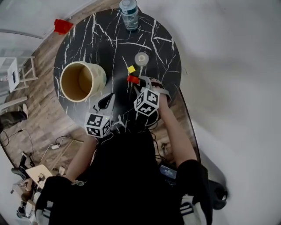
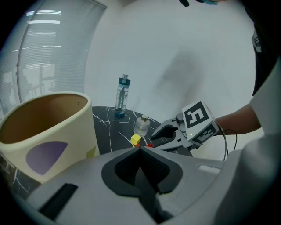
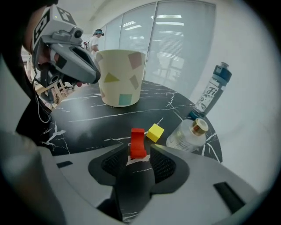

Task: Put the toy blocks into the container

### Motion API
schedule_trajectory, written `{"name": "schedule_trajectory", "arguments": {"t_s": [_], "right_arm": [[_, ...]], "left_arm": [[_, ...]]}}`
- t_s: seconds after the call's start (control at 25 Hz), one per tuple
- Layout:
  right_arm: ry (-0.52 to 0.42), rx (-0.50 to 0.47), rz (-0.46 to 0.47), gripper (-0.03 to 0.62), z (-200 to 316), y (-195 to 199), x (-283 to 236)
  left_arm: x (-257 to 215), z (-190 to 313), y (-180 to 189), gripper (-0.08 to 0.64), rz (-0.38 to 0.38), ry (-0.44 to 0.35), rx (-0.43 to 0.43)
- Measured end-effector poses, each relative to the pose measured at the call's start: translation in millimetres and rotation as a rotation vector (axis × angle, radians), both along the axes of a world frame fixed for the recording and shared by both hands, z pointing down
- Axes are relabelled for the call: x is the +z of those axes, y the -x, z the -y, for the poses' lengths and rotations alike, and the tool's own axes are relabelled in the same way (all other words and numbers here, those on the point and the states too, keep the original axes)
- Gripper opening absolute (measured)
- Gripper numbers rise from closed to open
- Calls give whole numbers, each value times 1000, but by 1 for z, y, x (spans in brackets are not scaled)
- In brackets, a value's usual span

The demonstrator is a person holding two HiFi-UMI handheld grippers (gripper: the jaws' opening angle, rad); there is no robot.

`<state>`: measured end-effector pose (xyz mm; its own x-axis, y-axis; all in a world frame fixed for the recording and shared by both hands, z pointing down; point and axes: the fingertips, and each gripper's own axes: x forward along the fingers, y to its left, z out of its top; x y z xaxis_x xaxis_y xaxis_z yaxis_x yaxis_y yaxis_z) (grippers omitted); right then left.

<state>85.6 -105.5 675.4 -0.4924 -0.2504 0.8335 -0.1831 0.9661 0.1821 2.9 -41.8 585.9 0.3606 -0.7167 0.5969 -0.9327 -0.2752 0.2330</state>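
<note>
A red toy block (image 3: 137, 143) stands on the black marble table (image 1: 101, 39), between the jaws of my right gripper (image 3: 138, 151). The jaws are open, with small gaps on both sides of the block. Just beyond it lies a yellow cube (image 3: 155, 132). In the head view the red block (image 1: 132, 79) and the yellow cube (image 1: 131, 69) sit right of the cream paper-cup container (image 1: 99, 77), which stands upright and looks empty. My left gripper (image 1: 106, 102) hovers near the cup's front side, shut with nothing in it; the cup's wall (image 2: 66, 132) fills the left of its view.
A small glass bottle (image 1: 141, 59) stands right behind the yellow cube. A tall water bottle (image 1: 129, 13) stands at the table's far edge. The round table's right edge runs close to my right gripper. A red object (image 1: 63, 26) lies on the floor beyond the table.
</note>
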Motion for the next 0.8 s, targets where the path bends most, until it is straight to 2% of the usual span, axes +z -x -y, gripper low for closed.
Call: {"name": "schedule_trajectory", "arguments": {"t_s": [0.2,0.24,0.28,0.36,0.56,0.8], "right_arm": [[111,55,-14,184,2,4,25],[129,68,-16,167,1,4,29],[144,78,-12,123,0,4,30],[172,87,15,121,-3,7,28],[173,100,116,120,-14,29,5],[145,170,261,120,-20,62,-33]], "left_arm": [[3,-7,12,-1,4,10,-36],[3,-9,15,-2,5,11,-42],[3,-10,17,0,7,10,-48],[2,-14,23,-2,10,6,-59],[-4,-24,37,0,18,-11,-79],[-30,-32,48,-1,35,-89,-81]]}}
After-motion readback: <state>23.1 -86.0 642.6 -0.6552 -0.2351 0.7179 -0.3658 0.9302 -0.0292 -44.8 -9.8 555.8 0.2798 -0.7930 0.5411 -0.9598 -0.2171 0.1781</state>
